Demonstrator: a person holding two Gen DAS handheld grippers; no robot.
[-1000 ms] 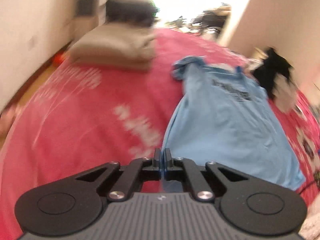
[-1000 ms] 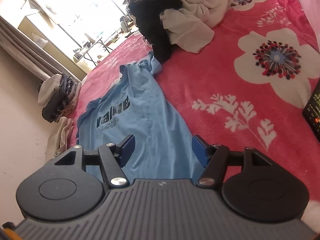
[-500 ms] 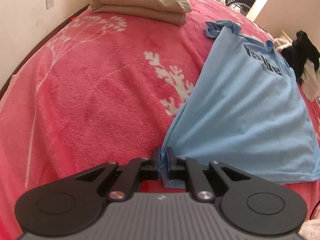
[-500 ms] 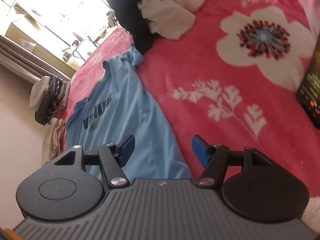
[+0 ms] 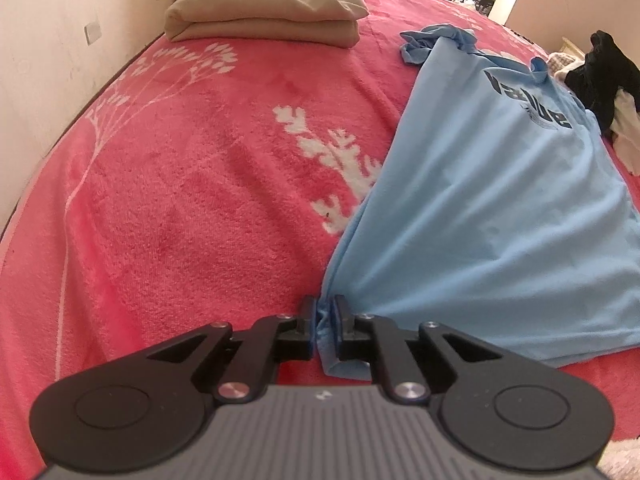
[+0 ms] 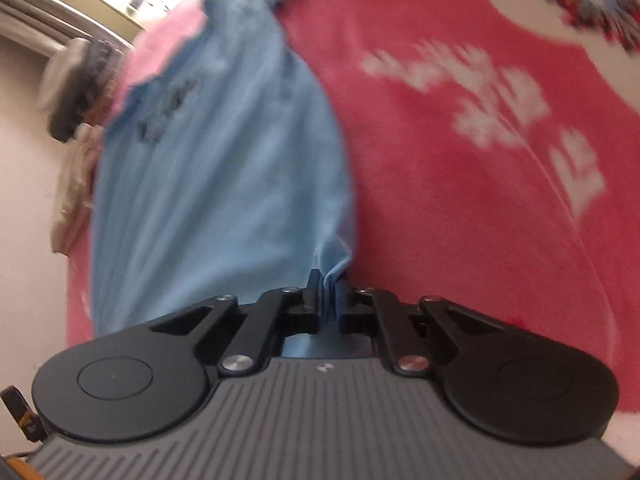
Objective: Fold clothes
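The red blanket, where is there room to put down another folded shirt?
Best spot: the bare red blanket between the wall, the folded beige stack and the blue T-shirt. More bare blanket lies right of the shirt. It is crowded by the black and white clothes pile.

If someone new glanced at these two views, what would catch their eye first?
The pink floral blanket fills both views, and a light blue T-shirt lies spread across it. The left gripper and right gripper each pinch one of its near corners. Folded beige fabric sits at the far end.
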